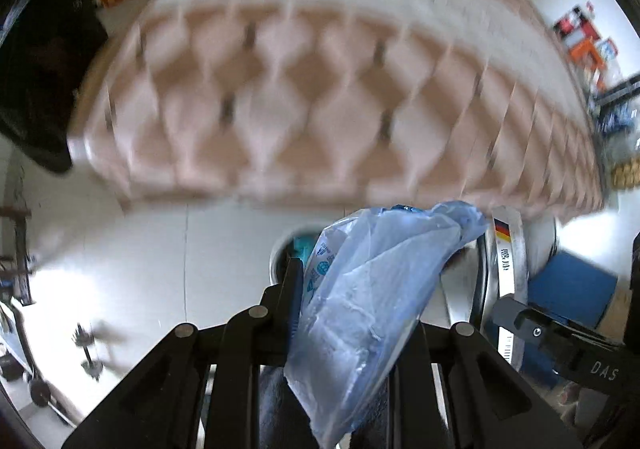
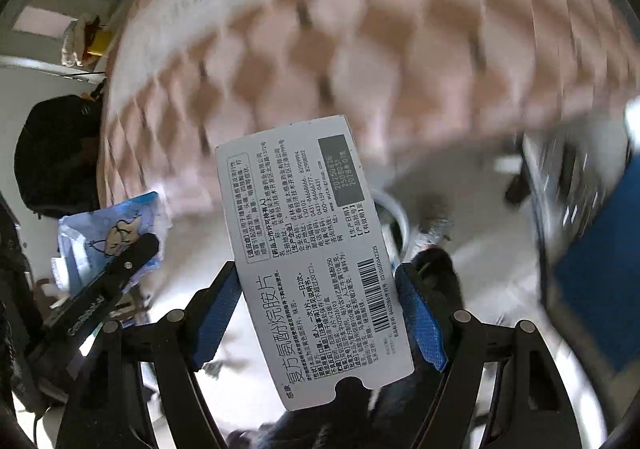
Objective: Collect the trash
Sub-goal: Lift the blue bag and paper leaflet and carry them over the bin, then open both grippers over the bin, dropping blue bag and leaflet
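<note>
The left tool (image 1: 352, 289) is clamped on a limp, crinkly blue plastic bag (image 1: 360, 305), light and slippery, best pinched at a bunched fold. The right tool (image 2: 320, 313) grips a flattened medicine box (image 2: 316, 261), stiff, by its long edges. At 12 o'clock, beyond both, stands a blurred pink tufted sofa (image 1: 320, 97).

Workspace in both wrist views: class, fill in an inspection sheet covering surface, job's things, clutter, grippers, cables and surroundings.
Surface: pale glossy floor.
Job's things: crumpled translucent blue plastic bag; flat white printed medicine carton; round white bin, partly hidden.
Clutter: blue box.
Grippers: left gripper shut on the bag; right gripper shut on the carton.
Cables: nothing seen.
Surroundings: blurred pink tufted upholstered furniture; stacked boxes.
</note>
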{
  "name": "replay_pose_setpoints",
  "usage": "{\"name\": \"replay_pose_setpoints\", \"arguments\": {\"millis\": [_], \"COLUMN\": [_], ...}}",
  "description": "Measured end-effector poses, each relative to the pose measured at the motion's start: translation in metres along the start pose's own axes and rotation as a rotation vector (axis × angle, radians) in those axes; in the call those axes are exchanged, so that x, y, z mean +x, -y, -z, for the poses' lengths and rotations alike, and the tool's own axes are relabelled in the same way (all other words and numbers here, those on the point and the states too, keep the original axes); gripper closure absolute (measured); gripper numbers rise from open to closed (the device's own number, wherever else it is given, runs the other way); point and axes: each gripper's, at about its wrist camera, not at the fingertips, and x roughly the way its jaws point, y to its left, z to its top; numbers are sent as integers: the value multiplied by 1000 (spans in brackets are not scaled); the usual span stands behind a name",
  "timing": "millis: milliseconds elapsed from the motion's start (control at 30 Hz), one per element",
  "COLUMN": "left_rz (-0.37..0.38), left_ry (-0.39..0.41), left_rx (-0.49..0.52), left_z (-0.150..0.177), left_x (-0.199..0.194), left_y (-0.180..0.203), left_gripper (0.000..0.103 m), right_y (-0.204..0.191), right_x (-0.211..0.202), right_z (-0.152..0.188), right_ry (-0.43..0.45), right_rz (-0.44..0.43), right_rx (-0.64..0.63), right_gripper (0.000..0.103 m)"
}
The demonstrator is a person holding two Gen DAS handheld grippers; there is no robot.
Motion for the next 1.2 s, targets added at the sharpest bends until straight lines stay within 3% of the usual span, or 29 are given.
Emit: {"name": "replay_pose_setpoints", "arguments": {"millis": [167, 300, 500, 533, 600, 667, 733, 767, 800, 900, 1033, 1200], "left_rz": [89, 118, 143, 140, 143, 138, 141, 137, 123, 46, -108, -167], "left_ry": [-149, -241, -333, -350, -371, -364, -364, -365, -362, -326, -206, -138], "left_rx": [-68, -120, -122, -133, -165, -180, -194, -195, -191, -157, -105, -50], "left_z": [32, 30, 32, 34, 38, 39, 43, 45, 47, 54, 64, 81], "left_x": [95, 205, 330, 346, 369, 379, 377, 376, 374, 355, 310, 245], "left_y": [-18, -27, -40, -42, -49, -55, -67, -72, -76, -84, -86, -70], "left_gripper": [85, 83, 81, 76, 56, 18, 9, 8, 8, 8, 8, 8], "right_y": [40, 81, 126, 130, 135, 139, 140, 140, 140, 136, 121, 101], "right_x": [87, 166, 293, 310, 341, 366, 383, 388, 389, 384, 355, 297], "right_z": [33, 24, -9, -13, -19, -23, -25, -25, -25, -22, -11, 9], "right_ry": [-78, -115, -179, -187, -209, -233, -245, -243, -242, -218, -176, -129], "right_rz": [6, 30, 34, 37, 40, 38, 33, 20, 13, 19, 100, 166], "right_rx": [79, 120, 142, 138, 129, 120, 114, 110, 109, 80, -2, -73], "right_gripper": [23, 23, 23, 23, 23, 23, 22, 14, 0, 0, 0, 0]}}
